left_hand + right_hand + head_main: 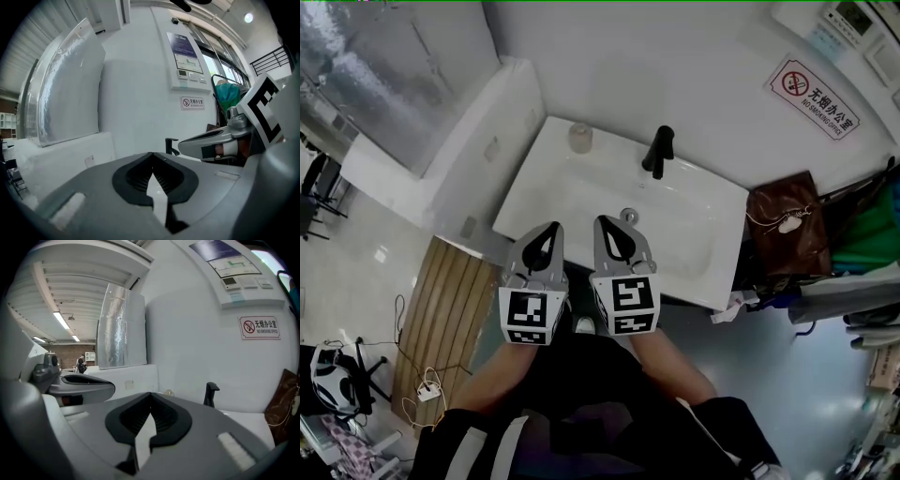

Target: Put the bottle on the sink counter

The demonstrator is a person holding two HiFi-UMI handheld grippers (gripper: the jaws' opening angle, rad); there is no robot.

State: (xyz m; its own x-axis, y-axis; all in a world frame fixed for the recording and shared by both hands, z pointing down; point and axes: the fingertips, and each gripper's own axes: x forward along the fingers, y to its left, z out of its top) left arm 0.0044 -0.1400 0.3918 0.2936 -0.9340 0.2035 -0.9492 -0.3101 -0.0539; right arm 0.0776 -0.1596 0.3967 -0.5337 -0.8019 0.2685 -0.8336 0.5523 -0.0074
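The bottle [579,138] stands upright on the far left corner of the white counter [703,262], well apart from both grippers. The black faucet [657,152] rises to its right, at the far edge. At the near edge the left gripper [551,228] and right gripper [607,223] are held side by side, close together, pointing toward the wall. Both are clenched with nothing between their jaws. A brown bag [783,230] sits right of the counter, and a no-smoking sign [816,98] hangs on the wall above it.
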